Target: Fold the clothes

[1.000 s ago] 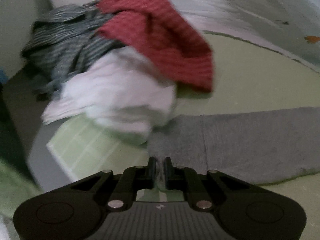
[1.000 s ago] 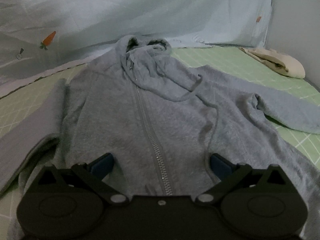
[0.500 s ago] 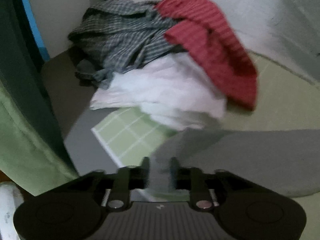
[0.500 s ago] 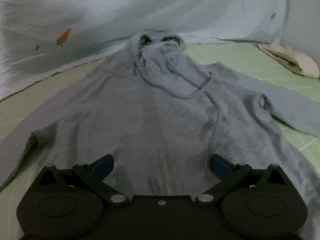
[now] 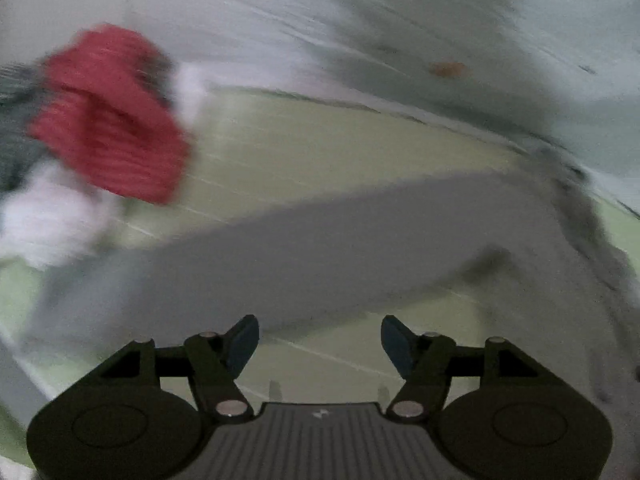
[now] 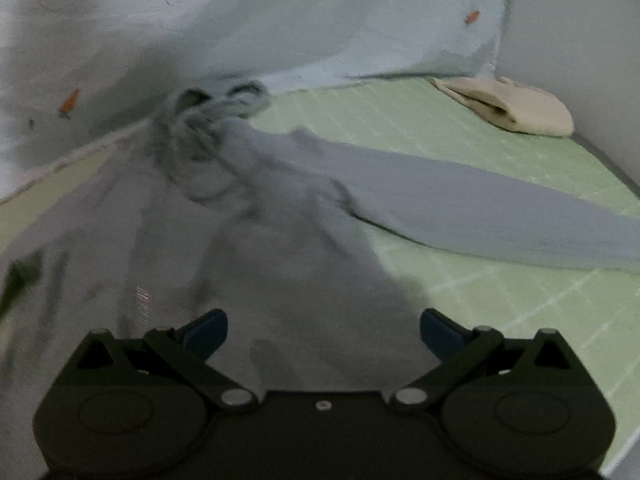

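Two hand-held grippers hover with their fingers spread and nothing between them: the left hand-held gripper (image 5: 319, 340) over a sleeve (image 5: 320, 248), the right hand-held gripper (image 6: 323, 330) over the body of the grey hoodie (image 6: 256, 248). The hoodie lies spread on the green bed (image 6: 460, 132), its other sleeve (image 6: 500, 212) stretched out to the side. Both views are blurred, so the fold state is probably open. Pinch a sleeve by its cuff and keep it flat. Clothes pile (image 5: 108, 120) crowds the left; a folded cream cloth (image 6: 512, 108) sits far right, with bare sheet between.
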Motion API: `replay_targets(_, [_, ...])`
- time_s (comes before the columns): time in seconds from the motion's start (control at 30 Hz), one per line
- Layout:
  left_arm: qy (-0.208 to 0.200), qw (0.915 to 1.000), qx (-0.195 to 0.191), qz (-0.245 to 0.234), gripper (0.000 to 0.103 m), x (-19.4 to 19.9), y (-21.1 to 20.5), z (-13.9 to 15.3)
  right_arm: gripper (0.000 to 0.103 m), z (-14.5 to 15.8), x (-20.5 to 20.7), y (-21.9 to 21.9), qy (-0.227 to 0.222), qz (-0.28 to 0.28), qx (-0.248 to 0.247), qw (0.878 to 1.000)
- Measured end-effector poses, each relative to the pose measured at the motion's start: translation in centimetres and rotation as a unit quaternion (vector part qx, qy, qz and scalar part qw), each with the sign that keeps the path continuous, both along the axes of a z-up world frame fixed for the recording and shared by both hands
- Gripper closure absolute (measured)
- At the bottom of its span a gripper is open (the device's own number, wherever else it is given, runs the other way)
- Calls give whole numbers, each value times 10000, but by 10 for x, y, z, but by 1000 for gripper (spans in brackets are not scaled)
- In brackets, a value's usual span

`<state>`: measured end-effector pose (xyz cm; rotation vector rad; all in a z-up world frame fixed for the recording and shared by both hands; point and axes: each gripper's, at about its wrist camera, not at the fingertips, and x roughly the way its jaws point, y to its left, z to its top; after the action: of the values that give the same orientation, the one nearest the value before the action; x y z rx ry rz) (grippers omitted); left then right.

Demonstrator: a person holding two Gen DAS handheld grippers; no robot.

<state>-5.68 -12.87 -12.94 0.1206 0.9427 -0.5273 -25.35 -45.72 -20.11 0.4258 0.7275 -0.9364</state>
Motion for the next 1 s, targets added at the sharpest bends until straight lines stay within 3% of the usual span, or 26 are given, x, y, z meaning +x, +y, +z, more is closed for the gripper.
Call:
replay_targets(0.07, [206,9990,-15,-385,34,-21,-26,-10,5,-5,-12,-11,253,33,116,9996])
replay_targets(0.17, [394,9974,228,-564,35,-41,-45,-24,28,-9,-25,-22,258,275,368,9986])
replay_targets(0.2, [456,9966,312,-615,40,-48,-51,-28,39,-8,-28,-22,177,432,386,9982])
replay_targets(0.23, [517,9957,396,-665,51,-54,-57,-33,61,-7,-32,-23,96,590,404,9974])
replay_targets(0.27, [579,9946,479,-716,85,-60,-63,-37,82,-6,-35,-24,15,747,422,9963])
replay_targets(0.33, [625,9933,627,-749,91,-70,-71,-42,91,-3,-38,-24,112,703,428,9965])
replay_targets(0.43, [522,9933,805,-648,90,-79,-76,-42,87,-1,-49,-33,104,740,604,9954])
replay_targets(0.5, [460,9936,847,-581,86,-82,-80,-39,63,7,-48,-37,207,853,472,9950])
replay_targets(0.53, [433,9943,812,-547,85,-81,-82,-36,58,13,-46,-38,232,907,311,9951])
replay_targets(0.63, [333,9967,661,-339,66,-79,-86,-24,44,26,-38,-52,74,993,-35,9950])
replay_targets(0.83, [184,9986,480,-80,59,-62,-107,-11,51,27,18,-105,-190,1389,-283,9897])
replay_targets(0.9, [134,9990,422,-37,51,-54,-114,-6,51,26,45,-125,-204,1611,-344,9861])
replay_targets(1.0, [207,9990,399,23,46,-37,-128,-5,43,19,86,-152,-107,2006,-352,9790])
